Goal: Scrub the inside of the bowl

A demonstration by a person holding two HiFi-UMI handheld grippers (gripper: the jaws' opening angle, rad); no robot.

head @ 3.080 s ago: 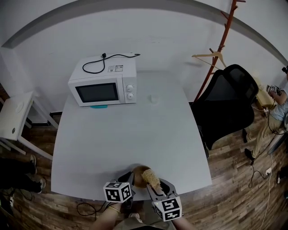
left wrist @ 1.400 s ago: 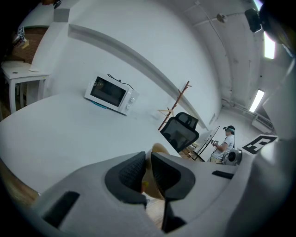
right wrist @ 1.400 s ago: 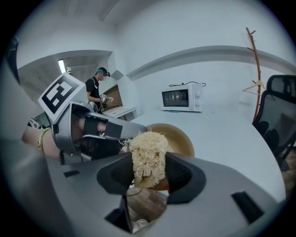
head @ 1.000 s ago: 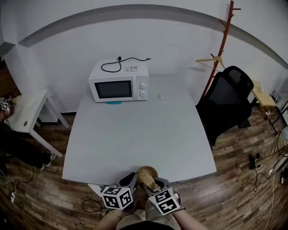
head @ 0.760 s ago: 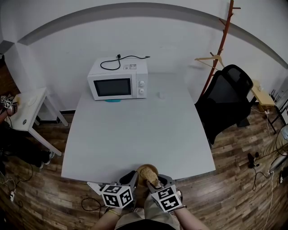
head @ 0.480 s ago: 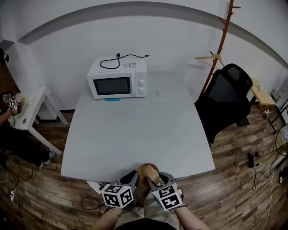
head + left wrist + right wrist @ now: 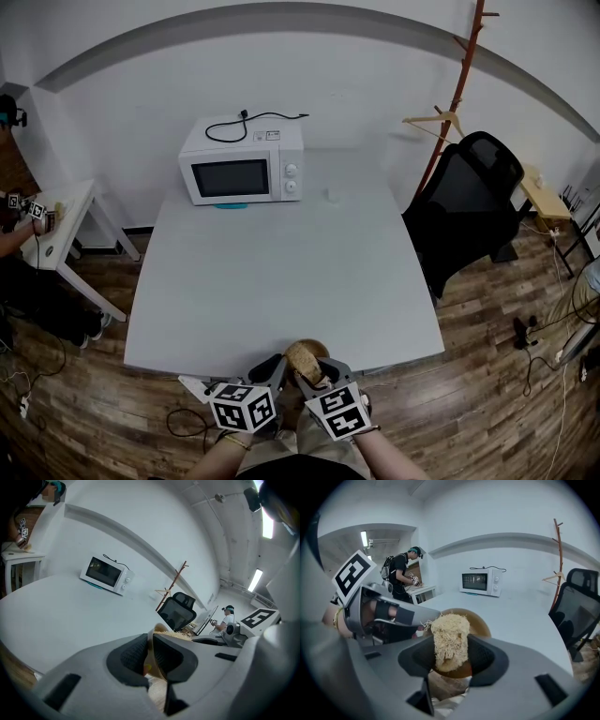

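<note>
A brown wooden bowl (image 7: 307,359) is held just past the near edge of the grey table (image 7: 281,272). My left gripper (image 7: 277,372) is shut on the bowl's rim (image 7: 151,652), with the thin wall pinched between its pads. My right gripper (image 7: 312,373) is shut on a pale straw-coloured fibre scrubber (image 7: 449,639), and the scrubber's tip sits in the bowl (image 7: 476,623). In the head view the scrubber (image 7: 306,361) covers most of the bowl's inside.
A white microwave (image 7: 243,166) with its cord on top stands at the table's far end, next to a small white object (image 7: 332,196). A black office chair (image 7: 466,211) and a wooden coat stand (image 7: 452,103) are to the right. A small white side table (image 7: 58,222) stands left.
The scrubber has shifted a little inside the bowl, and my right gripper has drawn slightly closer to the left one. The bowl stays pinched by the left gripper.
</note>
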